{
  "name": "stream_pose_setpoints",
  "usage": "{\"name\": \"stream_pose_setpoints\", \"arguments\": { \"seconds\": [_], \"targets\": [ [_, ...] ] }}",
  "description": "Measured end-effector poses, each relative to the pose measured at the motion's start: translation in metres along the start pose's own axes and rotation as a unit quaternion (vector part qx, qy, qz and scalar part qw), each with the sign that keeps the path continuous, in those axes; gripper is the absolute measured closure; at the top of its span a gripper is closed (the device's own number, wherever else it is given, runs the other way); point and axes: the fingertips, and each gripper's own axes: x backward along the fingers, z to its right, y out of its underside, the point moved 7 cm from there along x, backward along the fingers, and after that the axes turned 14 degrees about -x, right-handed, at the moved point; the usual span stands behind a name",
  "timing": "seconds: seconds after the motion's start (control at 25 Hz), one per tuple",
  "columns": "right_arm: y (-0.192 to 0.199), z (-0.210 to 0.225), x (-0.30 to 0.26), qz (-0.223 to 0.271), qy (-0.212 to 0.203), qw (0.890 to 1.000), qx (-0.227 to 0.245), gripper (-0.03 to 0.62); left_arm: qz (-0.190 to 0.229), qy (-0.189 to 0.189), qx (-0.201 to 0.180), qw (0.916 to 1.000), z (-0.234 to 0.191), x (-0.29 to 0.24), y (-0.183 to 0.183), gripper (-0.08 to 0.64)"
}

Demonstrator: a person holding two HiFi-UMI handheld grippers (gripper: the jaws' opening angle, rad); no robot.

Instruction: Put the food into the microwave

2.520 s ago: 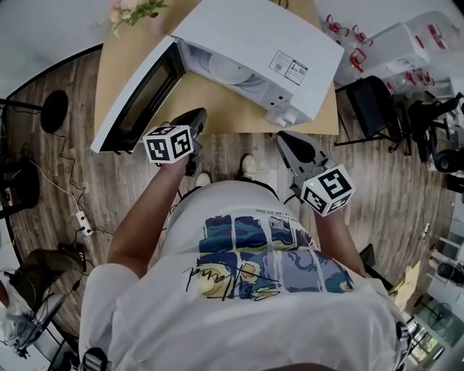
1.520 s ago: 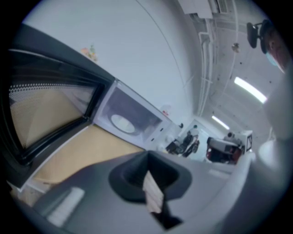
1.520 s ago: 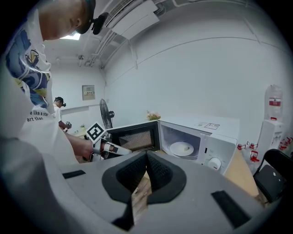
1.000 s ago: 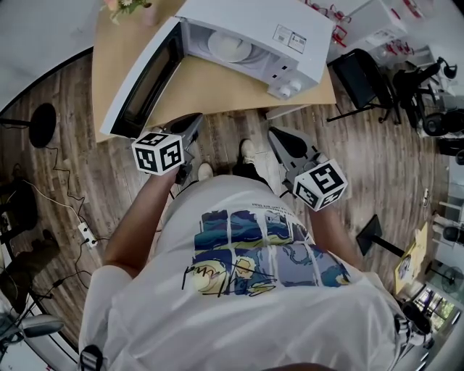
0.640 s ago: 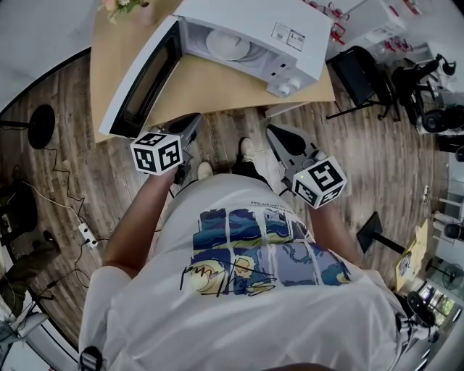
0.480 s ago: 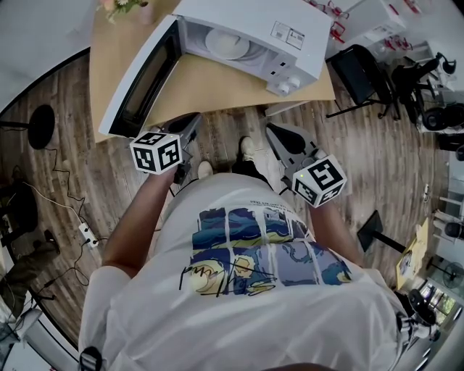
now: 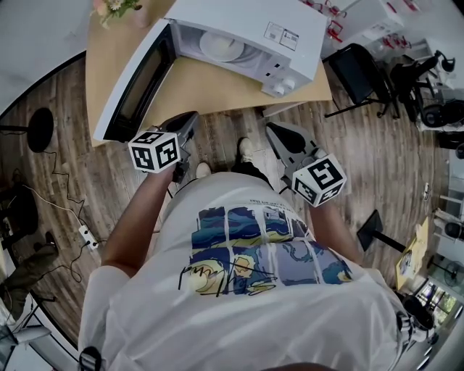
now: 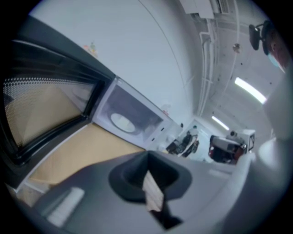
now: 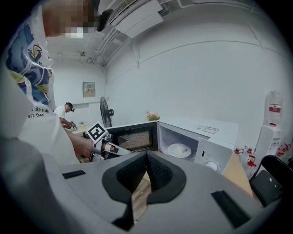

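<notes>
The white microwave [image 7: 254, 32] sat on a wooden table [image 7: 210, 90]. Its door [image 7: 134, 83] hung wide open on the left side. The food [image 9: 184, 149] was inside the microwave, a small pale lump on a white plate [image 7: 217, 49] in the middle of the oven. What kind of food it was could not be told. A person in a white shirt [image 7: 246, 304] with a blue picture on it stood in front of the table and held a gripper in each hand. The left gripper [image 7: 191, 117] was at the front edge of the table, near the low end of the open door but not touching it. Its jaws were pressed together, and nothing was between them. The right gripper [image 7: 274, 132] was over the wooden floor [image 7: 80, 181], near the table edge and below the microwave's two knobs [image 7: 279, 87]. Its jaws met at the tips too, and they held nothing. Both grippers pointed toward the microwave and a little down. The two grippers were well apart from the plate. Pink flowers [image 7: 116, 7] stood at the far corner of the table, behind the door. A black chair [image 7: 359, 72] stood on the floor to the right of the table. In the right gripper view, a standing fan [image 9: 104, 114] showed far back by the wall.
</notes>
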Motion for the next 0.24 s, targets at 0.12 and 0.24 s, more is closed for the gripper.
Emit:
{"name": "stream_pose_setpoints", "arguments": {
  "seconds": [0.12,0.24],
  "targets": [
    [-0.003,0.007,0.002,0.000,0.001,1.000,0.001,0.586,0.003,-0.006,0.005,1.0000,-0.001,-0.007,-0.002,0.551],
    [-0.005,0.013,0.005,-0.001,0.002,1.000,0.001,0.584,0.003,-0.012,0.009,0.9999,-0.002,-0.013,-0.003,0.551]
  ]
}}
